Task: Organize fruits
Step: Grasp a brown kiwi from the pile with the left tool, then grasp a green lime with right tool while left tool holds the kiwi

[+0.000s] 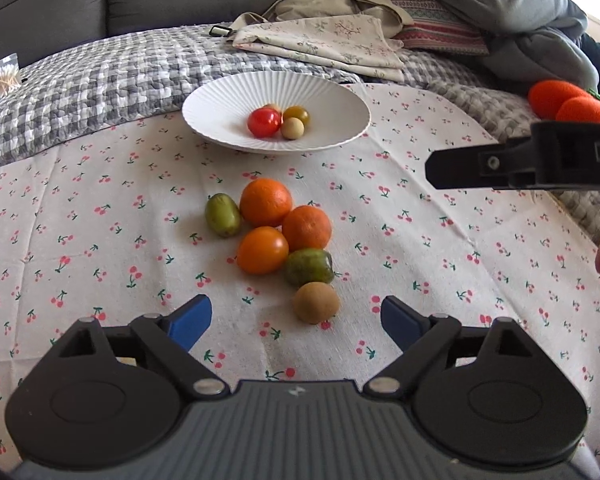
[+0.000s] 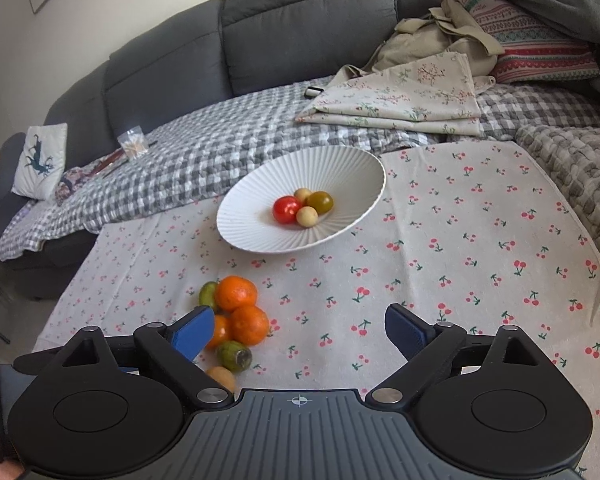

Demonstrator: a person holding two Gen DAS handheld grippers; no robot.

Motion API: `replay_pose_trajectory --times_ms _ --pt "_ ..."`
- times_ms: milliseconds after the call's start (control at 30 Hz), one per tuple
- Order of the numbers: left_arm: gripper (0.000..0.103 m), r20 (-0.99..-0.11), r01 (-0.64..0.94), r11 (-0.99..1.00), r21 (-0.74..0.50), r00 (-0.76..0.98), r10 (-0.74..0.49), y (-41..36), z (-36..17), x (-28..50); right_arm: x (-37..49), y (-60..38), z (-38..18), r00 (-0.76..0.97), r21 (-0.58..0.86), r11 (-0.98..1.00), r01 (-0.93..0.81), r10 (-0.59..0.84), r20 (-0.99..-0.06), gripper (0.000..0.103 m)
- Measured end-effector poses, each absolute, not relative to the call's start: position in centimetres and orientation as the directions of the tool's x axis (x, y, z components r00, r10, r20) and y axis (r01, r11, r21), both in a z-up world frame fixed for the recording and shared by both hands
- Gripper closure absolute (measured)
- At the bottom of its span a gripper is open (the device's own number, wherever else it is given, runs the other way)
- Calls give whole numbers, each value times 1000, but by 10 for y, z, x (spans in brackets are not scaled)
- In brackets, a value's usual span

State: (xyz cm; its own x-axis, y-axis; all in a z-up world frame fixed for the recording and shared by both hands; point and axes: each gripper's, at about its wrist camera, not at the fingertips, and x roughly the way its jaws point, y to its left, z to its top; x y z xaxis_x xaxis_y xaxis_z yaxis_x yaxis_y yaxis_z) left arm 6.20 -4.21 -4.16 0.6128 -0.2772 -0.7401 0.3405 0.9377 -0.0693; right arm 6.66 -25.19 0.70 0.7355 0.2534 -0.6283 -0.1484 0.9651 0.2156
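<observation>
A white ribbed plate (image 1: 204, 120) (image 2: 236, 232) on the cherry-print cloth holds a red tomato (image 1: 264, 122) (image 2: 286, 209), an olive tomato (image 1: 296, 115) and small beige fruits (image 1: 292, 128). Nearer lies a cluster: two oranges (image 1: 266, 203) (image 2: 236, 293), an orange tomato (image 1: 262, 250), two green fruits (image 1: 223, 215) and a brown one (image 1: 316, 303). My left gripper (image 1: 296, 308) is open just short of the brown fruit, not touching it. My right gripper (image 2: 300, 316) is open over bare cloth, with the cluster beside its left finger (image 2: 194, 332), which hides part of the orange tomato.
A grey sofa (image 2: 300, 20) with a checked quilt (image 1: 100, 76), folded floral cloths (image 1: 324, 44) and cushions lies behind the plate. The right gripper's black arm (image 1: 480, 164) and two orange foam balls (image 1: 560, 96) show at the right edge of the left wrist view.
</observation>
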Motion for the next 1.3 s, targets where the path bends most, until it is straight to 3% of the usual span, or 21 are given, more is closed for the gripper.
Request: replay_pose_trajectory --times_ms 167,233,333,367,400,633,933,1200,1300 --pt "19 -735 350 935 -49 622 -271 -50 -48 66 69 -249 4 729 213 966 -148 252 -637 9" --pt "31 -735 359 932 -58 616 -283 -52 -51 68 69 -247 2 726 206 967 -151 251 -641 9" --pt "59 -747 372 925 -72 595 -297 -56 -58 73 70 -247 2 725 207 967 -147 248 -642 9" --pt "73 -755 373 925 -74 585 -296 -57 -61 75 70 -248 1 726 207 968 -145 246 -643 9" --pt "76 -760 371 926 -74 580 -293 -57 -62 76 71 -248 1 726 206 968 -143 244 -643 9" --pt "76 -745 321 938 -131 593 -306 -38 -40 73 73 -247 -4 718 199 970 -142 239 -653 9" --pt "76 -715 87 984 -152 678 -171 17 -17 91 76 -237 -13 719 165 975 -149 222 -659 10" --pt "76 -723 23 979 -201 671 -165 36 -18 99 80 -206 -29 687 137 962 -236 265 -677 16" --pt "76 -722 17 978 -208 672 -165 39 -18 99 82 -194 -38 668 126 954 -274 283 -689 23"
